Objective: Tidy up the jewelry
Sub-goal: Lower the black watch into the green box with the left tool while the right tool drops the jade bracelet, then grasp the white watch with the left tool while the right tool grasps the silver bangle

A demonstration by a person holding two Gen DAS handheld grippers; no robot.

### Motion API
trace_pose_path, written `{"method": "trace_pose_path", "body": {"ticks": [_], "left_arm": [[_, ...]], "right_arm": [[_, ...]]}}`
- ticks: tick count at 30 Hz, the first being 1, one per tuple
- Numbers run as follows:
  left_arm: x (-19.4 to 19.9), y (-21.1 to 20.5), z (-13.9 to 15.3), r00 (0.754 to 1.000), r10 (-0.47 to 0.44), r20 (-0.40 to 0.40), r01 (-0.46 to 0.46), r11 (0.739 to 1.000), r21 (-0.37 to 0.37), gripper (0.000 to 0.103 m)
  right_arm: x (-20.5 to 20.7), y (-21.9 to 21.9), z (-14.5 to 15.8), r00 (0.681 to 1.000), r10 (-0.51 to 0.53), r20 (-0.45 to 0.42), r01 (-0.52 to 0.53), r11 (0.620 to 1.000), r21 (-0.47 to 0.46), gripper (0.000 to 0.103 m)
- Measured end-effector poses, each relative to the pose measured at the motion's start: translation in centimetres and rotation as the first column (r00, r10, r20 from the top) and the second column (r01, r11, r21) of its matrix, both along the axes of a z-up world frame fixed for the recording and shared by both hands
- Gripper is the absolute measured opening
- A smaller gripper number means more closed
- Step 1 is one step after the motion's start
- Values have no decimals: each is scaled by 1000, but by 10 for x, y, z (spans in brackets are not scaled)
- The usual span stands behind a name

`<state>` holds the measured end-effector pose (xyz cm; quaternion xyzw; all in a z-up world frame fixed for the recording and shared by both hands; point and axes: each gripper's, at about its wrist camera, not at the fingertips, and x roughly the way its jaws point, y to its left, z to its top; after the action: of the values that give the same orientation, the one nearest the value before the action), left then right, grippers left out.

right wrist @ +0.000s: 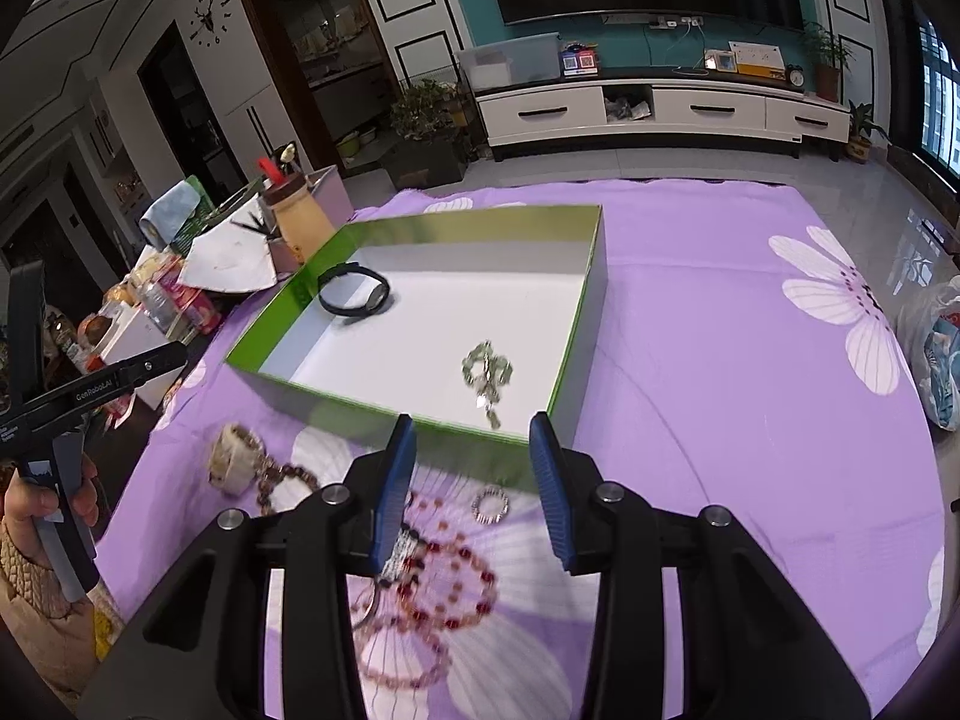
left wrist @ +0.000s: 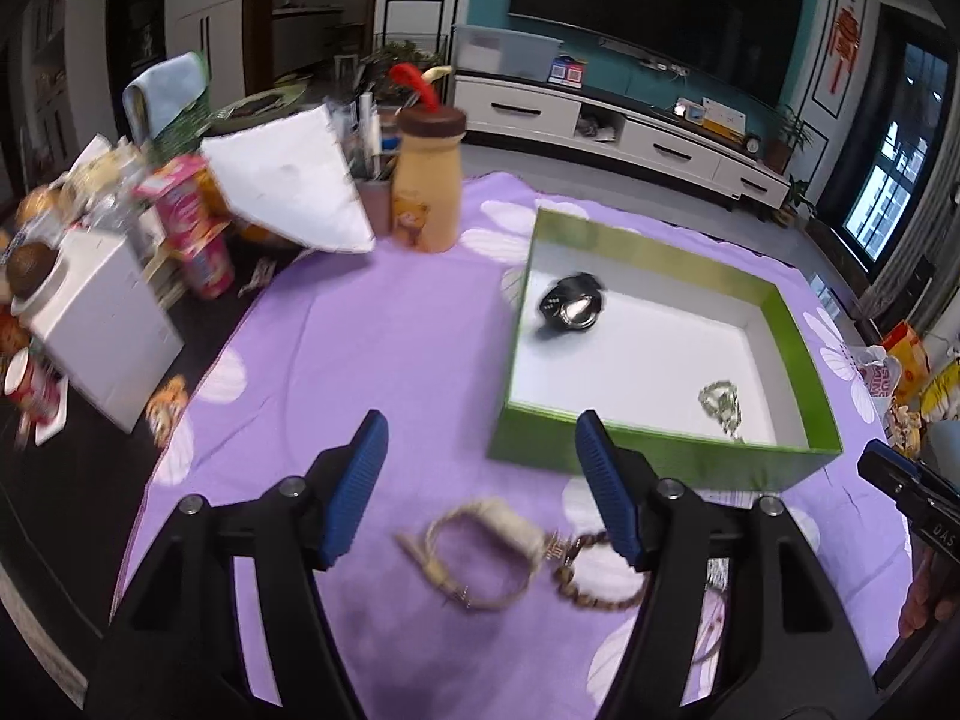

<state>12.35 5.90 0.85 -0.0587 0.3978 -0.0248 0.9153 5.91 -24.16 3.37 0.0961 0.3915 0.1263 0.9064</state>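
Green box (right wrist: 576, 324) sits at 12 o'clock, watch (right wrist: 354, 294) and necklace (right wrist: 489, 372) inside. Both claws gape, empty. Beige bracelet (left wrist: 480, 558) lies right under the left gripper (left wrist: 480, 480); red beads (right wrist: 450, 570) under the right gripper (right wrist: 474, 480), so each grabs its own, I'd guess.

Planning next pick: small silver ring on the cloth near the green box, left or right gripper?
Right. The silver ring lies just ahead of the open right gripper, nearly between its fingers. The left gripper hangs over the woven bracelet, farther left.
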Motion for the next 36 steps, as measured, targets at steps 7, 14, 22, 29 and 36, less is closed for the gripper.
{"method": "trace_pose_path", "body": {"ticks": [7,14,22,29,36], "left_arm": [[-30,2,-21,999,-13,-49,13,1000,-11,66],[-47,-9,-45,992,-93,-82,93,996,-4,66],[-52,-14,-59,984,-144,-106,144,990,-7,66],[-47,-13,-65,980,-162,-117,162,987,-13,66],[-28,-19,-68,968,-219,-125,219,976,-12,65]], "right_arm": [[-25,13,-4,998,51,-26,-51,999,12,40],[-45,52,-32,970,211,-118,-211,977,11,40],[-53,116,-62,888,431,-163,-444,894,-56,40],[-48,134,-78,861,470,-195,-498,857,-134,22],[-47,137,-81,863,474,-174,-502,845,-185,2]]}}
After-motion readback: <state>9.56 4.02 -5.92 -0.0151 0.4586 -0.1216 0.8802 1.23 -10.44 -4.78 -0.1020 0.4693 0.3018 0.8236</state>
